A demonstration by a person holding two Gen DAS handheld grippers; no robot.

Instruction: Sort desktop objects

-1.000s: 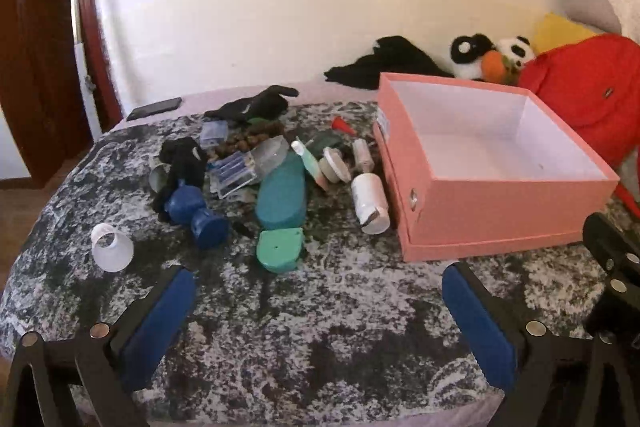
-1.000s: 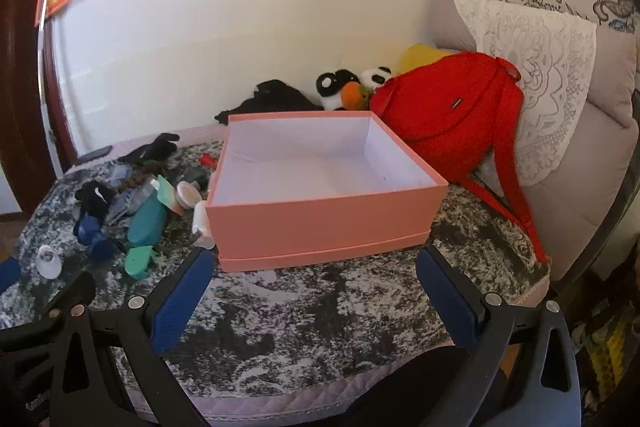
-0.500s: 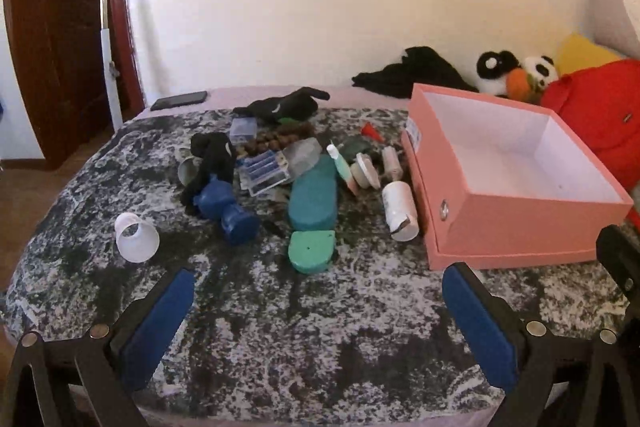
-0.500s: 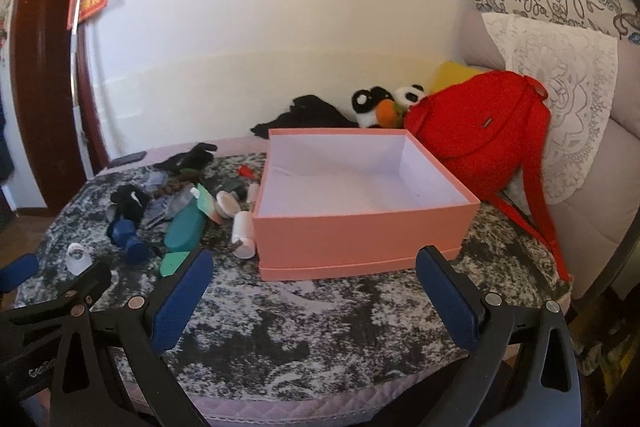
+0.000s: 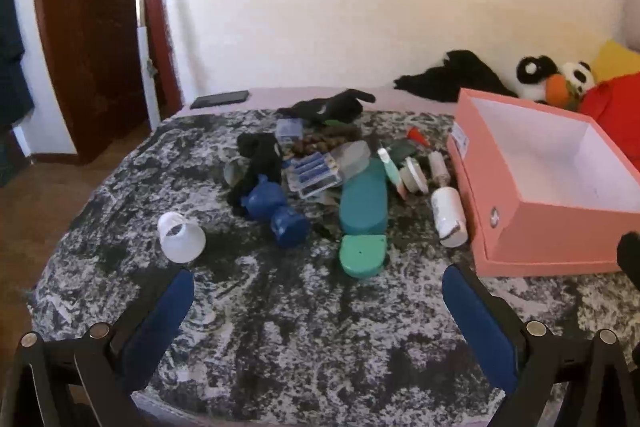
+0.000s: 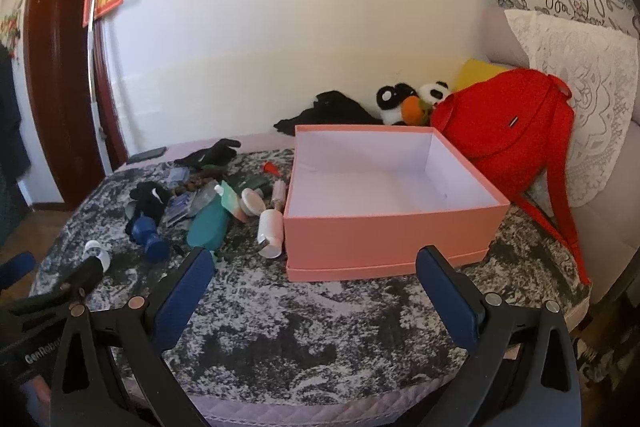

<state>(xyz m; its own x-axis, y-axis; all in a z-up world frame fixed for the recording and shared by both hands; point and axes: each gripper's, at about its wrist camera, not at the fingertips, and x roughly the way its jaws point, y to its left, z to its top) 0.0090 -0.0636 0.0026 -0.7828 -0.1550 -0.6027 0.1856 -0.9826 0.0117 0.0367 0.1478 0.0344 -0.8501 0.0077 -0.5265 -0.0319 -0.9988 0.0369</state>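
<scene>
Pink box empty, clutter piled beside it

Left wrist view: the left gripper [image 5: 318,291] hovers low over the marbled tabletop [image 5: 304,339], jaws spread wide with nothing between them. Ahead lies a heap of small objects: a clear plastic cup [image 5: 181,237] on its side, a blue dumbbell [image 5: 277,214], a teal case [image 5: 363,198], a green lid [image 5: 362,255] just in front of it, and a white bottle [image 5: 449,215] just beside the pink box [image 5: 544,239].

Right wrist view: the right gripper [image 6: 314,285] also hovers with jaws wide apart and empty, facing the open pink box [image 6: 384,239]. A red backpack [image 6: 508,123] leans behind the box; the clutter sits to its left.
</scene>
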